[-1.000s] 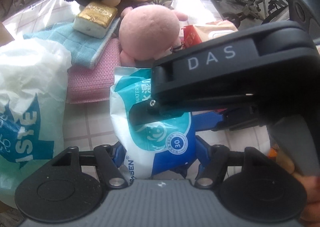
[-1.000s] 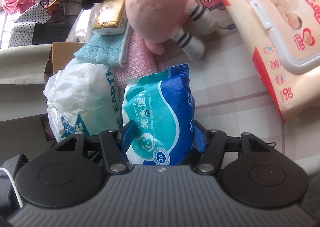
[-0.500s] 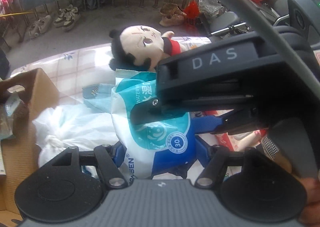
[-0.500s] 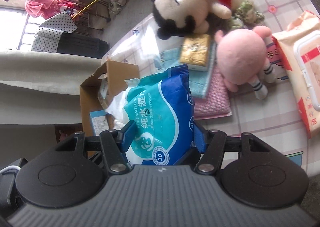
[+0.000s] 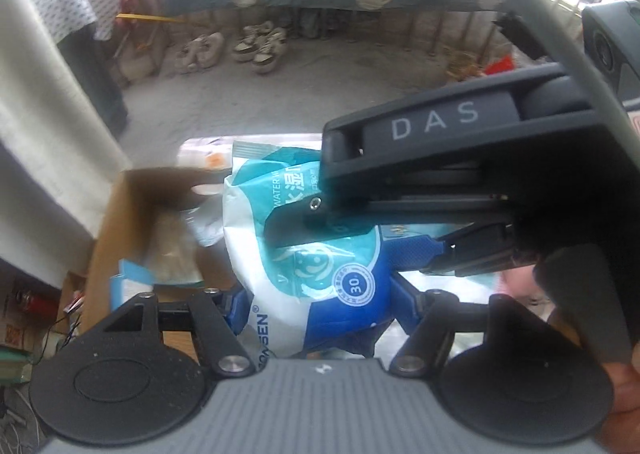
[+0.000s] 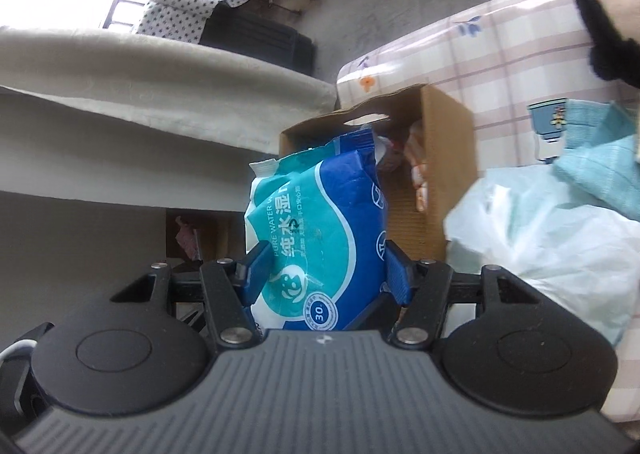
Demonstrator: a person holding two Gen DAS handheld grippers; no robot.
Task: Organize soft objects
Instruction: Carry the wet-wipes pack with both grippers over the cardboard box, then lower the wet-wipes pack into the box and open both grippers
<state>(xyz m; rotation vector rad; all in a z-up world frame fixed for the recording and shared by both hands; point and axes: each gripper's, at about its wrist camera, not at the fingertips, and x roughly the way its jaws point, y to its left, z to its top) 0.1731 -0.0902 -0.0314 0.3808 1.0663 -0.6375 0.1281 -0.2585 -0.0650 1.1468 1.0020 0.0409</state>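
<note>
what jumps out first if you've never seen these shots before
The blue and white wipes pack fills the middle of both views, held up off the table with both grippers' jaws clamped on it. Just behind it in the right wrist view stands an open cardboard box at the table's edge, with things already inside. A black-haired doll peeks in at the top right corner, above a white plastic bag.

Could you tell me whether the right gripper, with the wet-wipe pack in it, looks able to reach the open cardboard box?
Probably yes: the cardboard box stands open-topped just beyond the wet-wipe pack that the right gripper grips, nothing between.
</note>
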